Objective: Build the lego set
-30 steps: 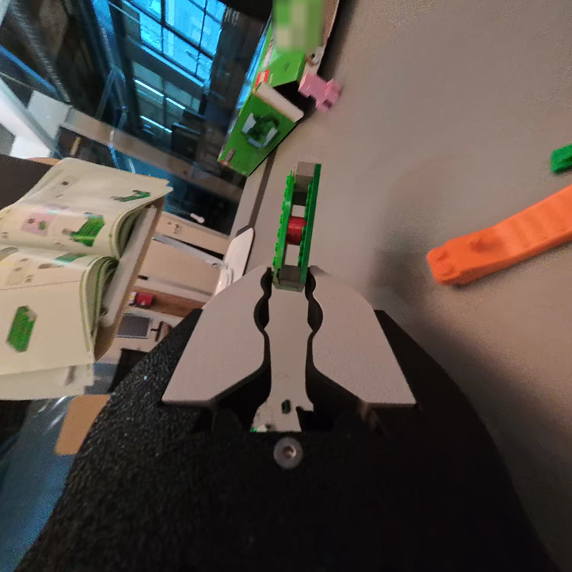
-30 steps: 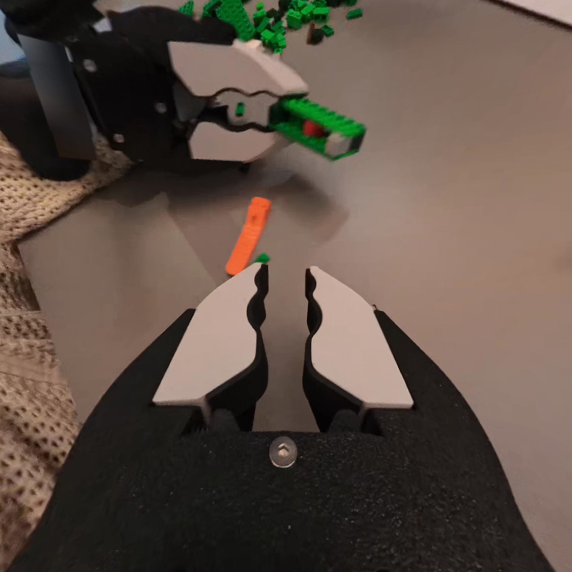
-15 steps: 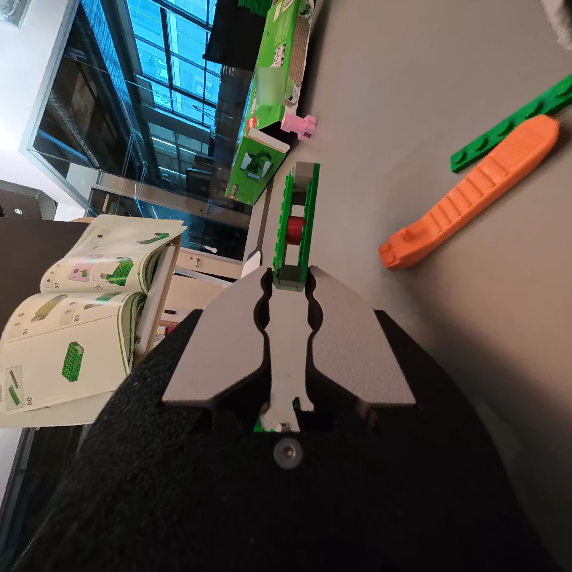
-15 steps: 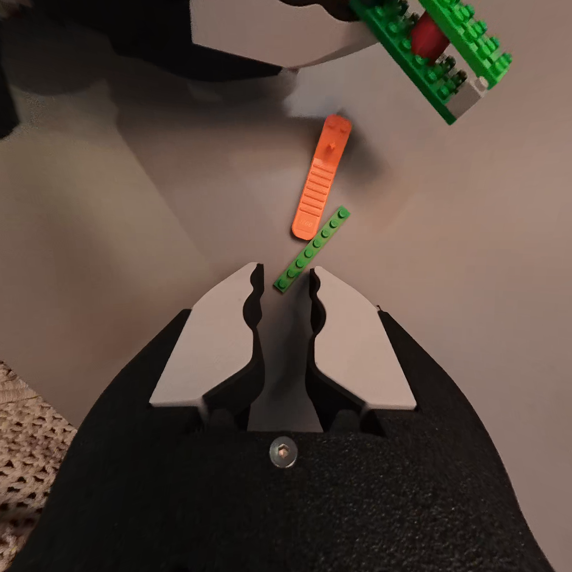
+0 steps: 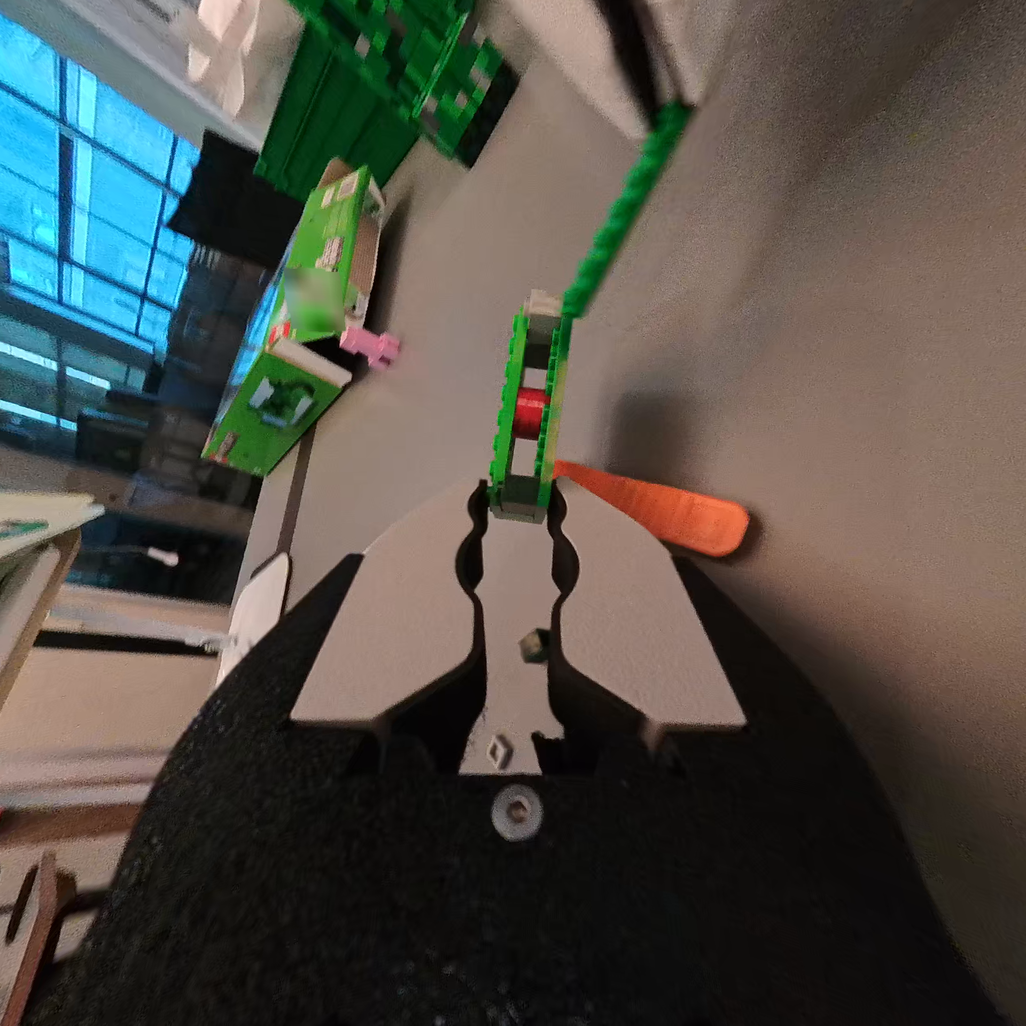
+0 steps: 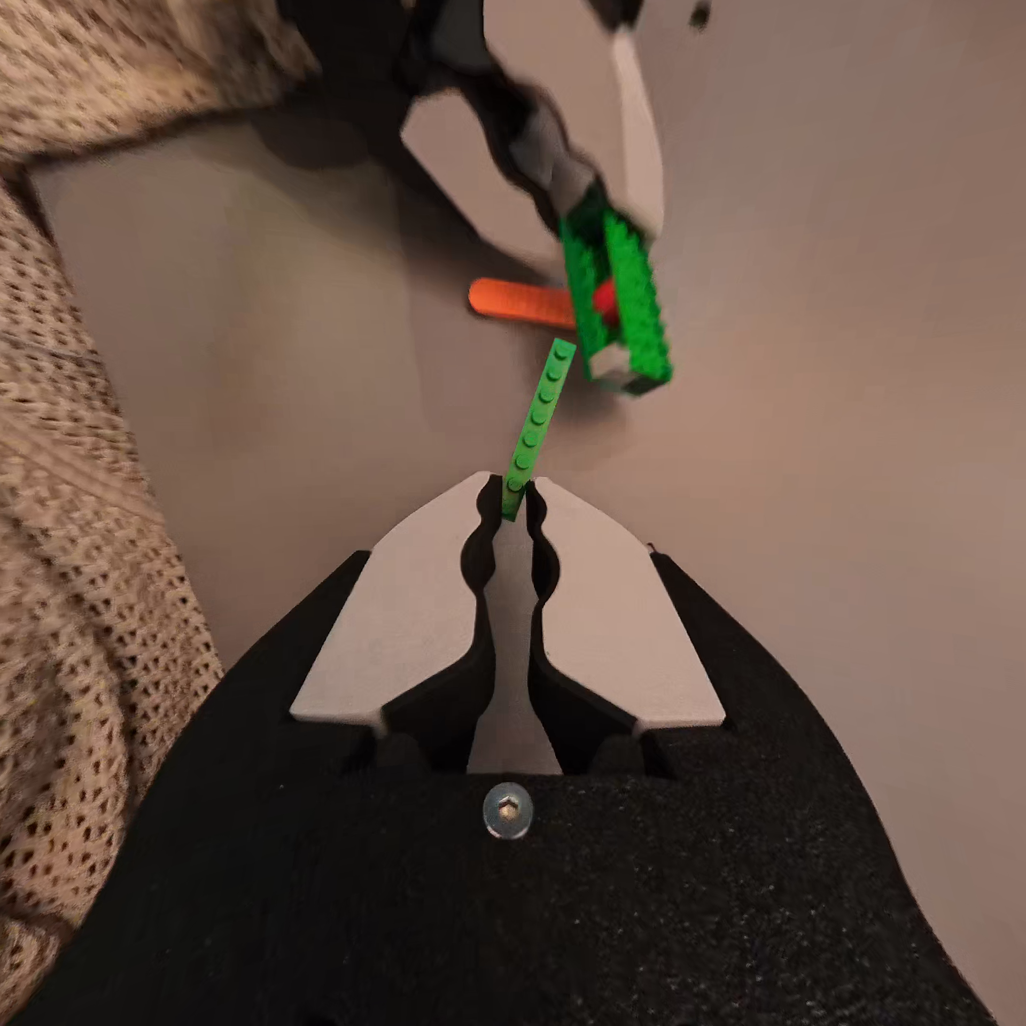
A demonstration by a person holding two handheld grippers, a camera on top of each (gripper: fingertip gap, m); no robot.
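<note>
My left gripper (image 5: pixel 519 497) is shut on one end of a green lego assembly (image 5: pixel 530 400): two green plates with grey bricks and a red round piece between them. It also shows in the right wrist view (image 6: pixel 616 311), held above the grey table, with the left gripper (image 6: pixel 597 202) blurred behind it. My right gripper (image 6: pixel 513 488) is shut on the near end of a long thin green plate (image 6: pixel 541 413), whose far tip is close beside the assembly's free end. The plate also shows in the left wrist view (image 5: pixel 622 216).
An orange brick separator (image 5: pixel 666 513) lies on the table below the assembly, also in the right wrist view (image 6: pixel 516 302). Green lego boxes (image 5: pixel 288 355), a pink lego piece (image 5: pixel 372 344) and a larger green build (image 5: pixel 388 72) stand farther off. A knitted sleeve (image 6: pixel 72 444) fills the left. Across from one pair of fingers to the other is roughly 10 centimeters. My left gripper is the nearer one to the orange brick separator (image 5: pixel 666 513): about 4 centimeters, against 10 centimeters. Seen from the right wrist view (image 6: pixel 522 302) as well.
My right gripper has closed on the long green plate and lifted it off the table. The left gripper has swung the assembly down toward the plate's far tip.
</note>
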